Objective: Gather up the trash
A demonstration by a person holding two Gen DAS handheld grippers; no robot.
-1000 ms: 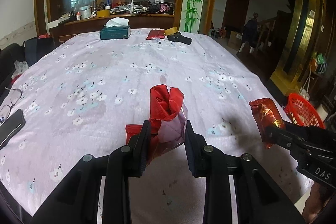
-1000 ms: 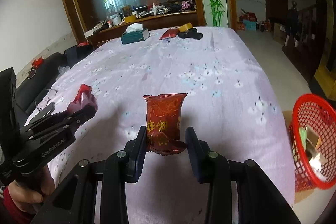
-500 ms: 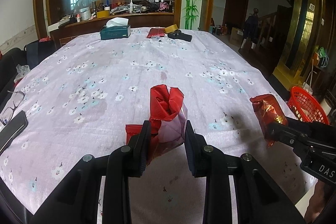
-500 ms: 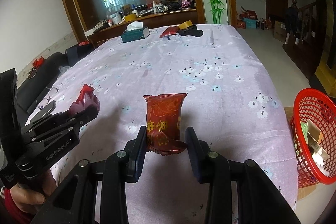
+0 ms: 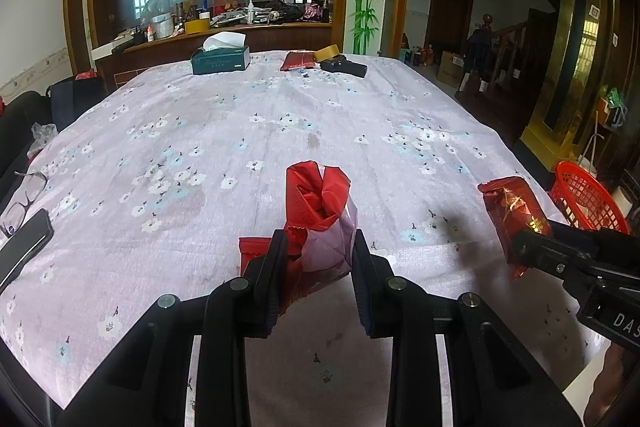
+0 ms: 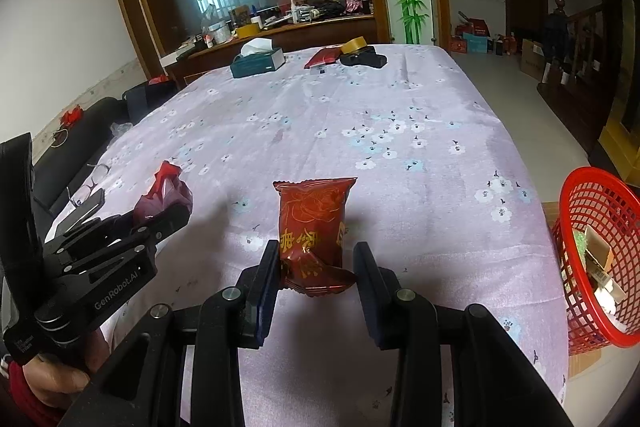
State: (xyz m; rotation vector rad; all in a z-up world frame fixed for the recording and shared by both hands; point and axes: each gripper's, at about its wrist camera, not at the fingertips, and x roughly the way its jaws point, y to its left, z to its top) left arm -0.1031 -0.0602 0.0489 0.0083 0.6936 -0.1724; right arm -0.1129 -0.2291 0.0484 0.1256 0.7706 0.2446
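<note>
My left gripper [image 5: 318, 247] is shut on a crumpled red and clear plastic wrapper [image 5: 320, 199], held above the near part of the flowered tablecloth [image 5: 240, 131]. A flat red piece [image 5: 256, 249] shows beside its left finger; I cannot tell if it belongs to the bundle. My right gripper [image 6: 316, 261] is shut on a dark red snack packet [image 6: 314, 223] with gold print, standing upright between the fingers. Each view shows the other gripper: the left gripper [image 6: 168, 215] with the wrapper [image 6: 164, 187], and the right gripper [image 5: 532, 247] with the packet [image 5: 510, 207].
A red mesh basket [image 6: 562, 227] holding scraps stands below the table's right edge, also seen as the basket [image 5: 584, 199]. At the far end lie a tissue box [image 5: 220, 61], a red pouch [image 5: 298, 61], a tape roll [image 5: 326, 53] and a black item [image 5: 346, 67]. Glasses [image 5: 24, 195] and a phone [image 5: 24, 247] lie at left.
</note>
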